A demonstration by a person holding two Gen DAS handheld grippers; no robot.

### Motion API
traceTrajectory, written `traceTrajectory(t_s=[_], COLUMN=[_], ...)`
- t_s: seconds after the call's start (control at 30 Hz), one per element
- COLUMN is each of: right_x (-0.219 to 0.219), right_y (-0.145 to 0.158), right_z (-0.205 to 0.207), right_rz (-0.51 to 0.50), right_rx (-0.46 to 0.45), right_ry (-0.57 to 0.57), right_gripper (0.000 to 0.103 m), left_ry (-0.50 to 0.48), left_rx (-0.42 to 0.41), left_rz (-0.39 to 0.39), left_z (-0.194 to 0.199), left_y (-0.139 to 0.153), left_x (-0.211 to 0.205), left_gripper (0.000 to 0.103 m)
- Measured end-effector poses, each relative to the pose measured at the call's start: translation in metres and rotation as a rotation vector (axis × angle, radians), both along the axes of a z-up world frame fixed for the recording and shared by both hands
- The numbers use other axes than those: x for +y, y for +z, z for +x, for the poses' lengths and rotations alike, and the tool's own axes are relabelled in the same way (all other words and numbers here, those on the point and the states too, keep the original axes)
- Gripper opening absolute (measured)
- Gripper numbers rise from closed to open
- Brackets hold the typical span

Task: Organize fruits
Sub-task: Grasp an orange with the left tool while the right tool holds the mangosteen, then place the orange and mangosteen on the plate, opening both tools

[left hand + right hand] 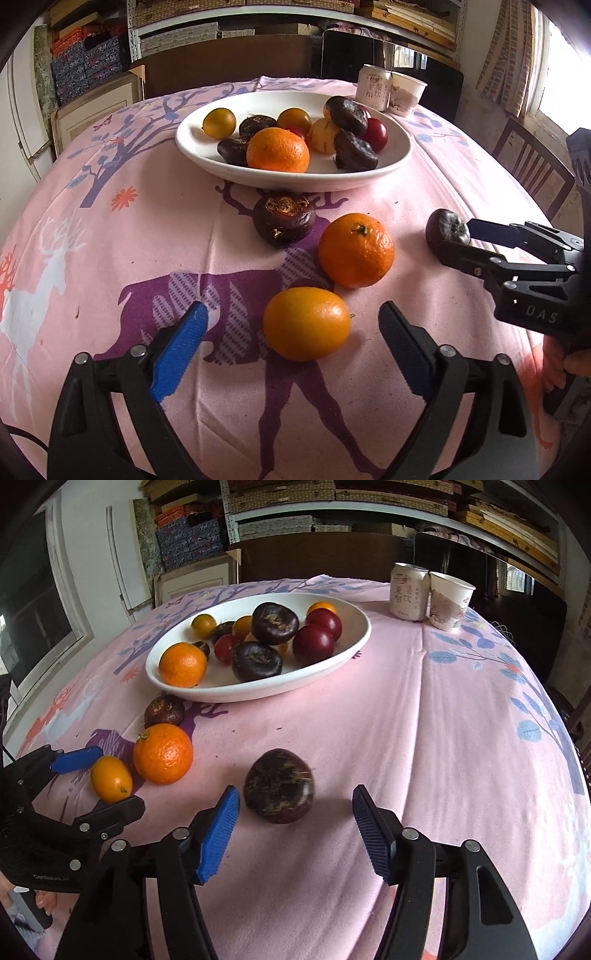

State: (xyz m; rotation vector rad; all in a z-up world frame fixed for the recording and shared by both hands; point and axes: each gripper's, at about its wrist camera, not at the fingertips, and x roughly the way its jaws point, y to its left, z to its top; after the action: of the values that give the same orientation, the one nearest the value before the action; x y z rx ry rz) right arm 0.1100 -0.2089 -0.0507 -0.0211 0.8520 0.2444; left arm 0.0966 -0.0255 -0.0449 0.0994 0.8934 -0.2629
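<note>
A white oval plate [400,155] [354,648] holds several fruits: an orange, small yellow and red ones, dark chestnuts. On the pink cloth lie a yellow-orange kumquat [306,324] [111,778], an orange [356,250] [163,753], and two dark chestnuts [283,218] [446,230]. My left gripper [291,332] [99,775] is open, its fingers on either side of the kumquat, not touching. My right gripper [293,806] [460,232] is open around the right-hand chestnut [279,785].
A drink can [373,91] [409,592] and a paper cup [406,94] [450,601] stand behind the plate at the table's far edge. A wooden chair [532,166] stands to the right. Shelves and boxes fill the back wall.
</note>
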Motion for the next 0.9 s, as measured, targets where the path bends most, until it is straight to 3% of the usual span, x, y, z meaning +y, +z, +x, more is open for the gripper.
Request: traceTrajectory(t_s=[0.1, 0.27, 0.43, 0.57, 0.6, 0.67, 0.8, 0.87, 0.9], right_x=[0.001, 0.005, 0.001, -0.017, -0.022, -0.030, -0.021, -0.024, -0.026], right_y=[-0.002, -0.002, 0.000, 0.022, 0.030, 0.043, 0.055, 0.054, 0.050], right_z=[0.003, 0.002, 0.002, -0.007, -0.007, 0.002, 0.034, 0.032, 0.026], right_rz=[0.015, 0.002, 0.025, 0.114, 0.150, 0.219, 0.143, 0.135, 0.123], right_rx=[0.016, 0.014, 0.015, -0.062, -0.081, -0.082, -0.069, -0.080, -0.085], right_ry=[0.007, 0.007, 0.009, -0.036, -0.041, -0.048, -0.030, -0.025, -0.027], right_gripper=[0.041, 0.040, 0.040, 0.036, 0.018, 0.015, 0.015, 0.040, 0.069], left_ry=[-0.001, -0.022, -0.019, -0.012, -0.011, 0.000, 0.033, 0.022, 0.014], left_rx=[0.001, -0.004, -0.021, -0.082, -0.093, -0.116, -0.137, -0.134, -0.137], left_rz=[0.001, -0.019, -0.055, -0.046, -0.046, -0.045, -0.086, -0.153, -0.169], left_z=[0.000, -0.003, -0.007, -0.004, 0.002, 0.021, 0.065, 0.073, 0.074], left_y=[0.000, 0.001, 0.008, 0.029, 0.035, 0.050, 0.068, 0.070, 0.071], left_x=[0.000, -0.001, 0.004, 0.008, 0.009, 0.011, 0.011, 0.013, 0.013], left_gripper=[0.064, 0.045, 0.044, 0.044, 0.044, 0.044, 0.044, 0.044, 0.044])
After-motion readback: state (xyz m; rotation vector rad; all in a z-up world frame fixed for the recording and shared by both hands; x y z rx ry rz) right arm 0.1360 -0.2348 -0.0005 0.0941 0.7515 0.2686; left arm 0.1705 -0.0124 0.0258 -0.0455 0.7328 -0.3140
